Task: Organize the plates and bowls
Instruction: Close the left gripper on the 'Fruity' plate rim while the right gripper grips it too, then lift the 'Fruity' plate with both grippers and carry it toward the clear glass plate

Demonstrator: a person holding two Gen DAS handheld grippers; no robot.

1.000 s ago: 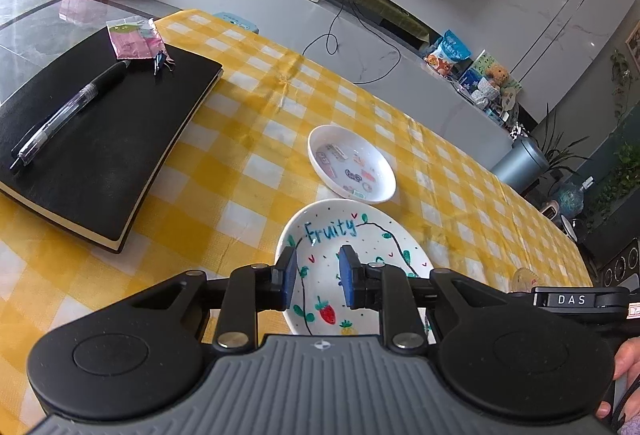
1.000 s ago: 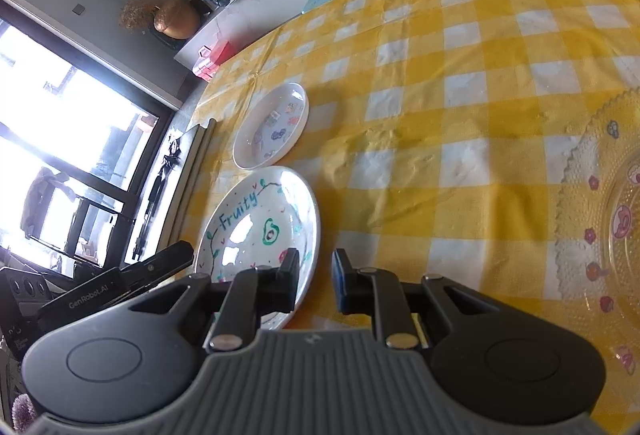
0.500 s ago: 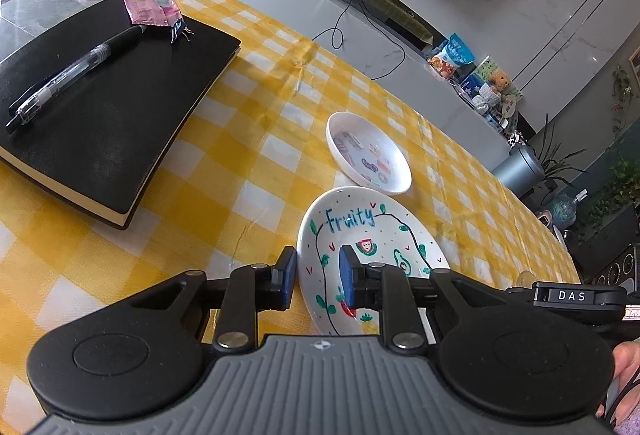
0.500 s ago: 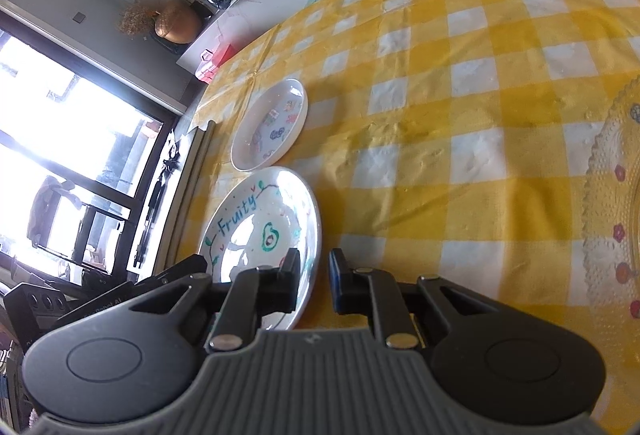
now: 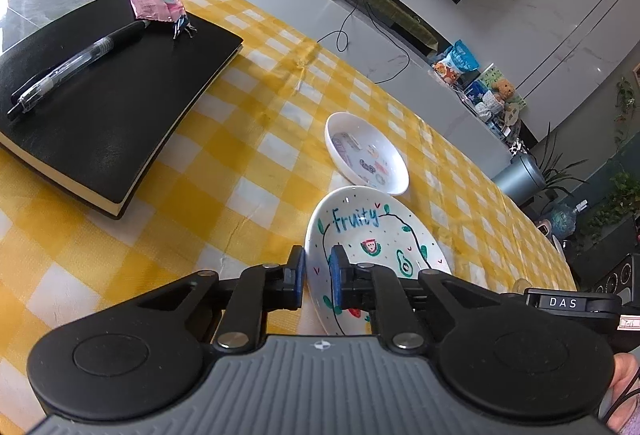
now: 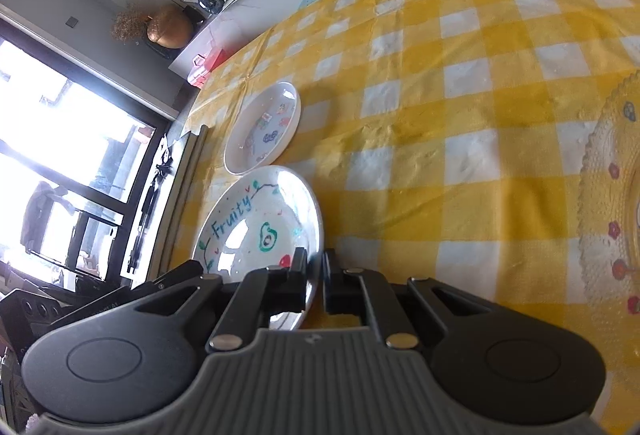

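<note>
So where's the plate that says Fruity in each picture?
Left wrist: Fruity plate low in the middle, its rim between the left tongs.
Right wrist: low and left of middle, its rim between the right tongs.
Shared landmark: the sticker bowl just beyond it.

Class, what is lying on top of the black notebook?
On the black notebook lie a pen, a pink packet and small clips. Anything beneath the packet is hidden.

Blown-out window point(image 6: 60, 155) glare, fisheye warping
</note>
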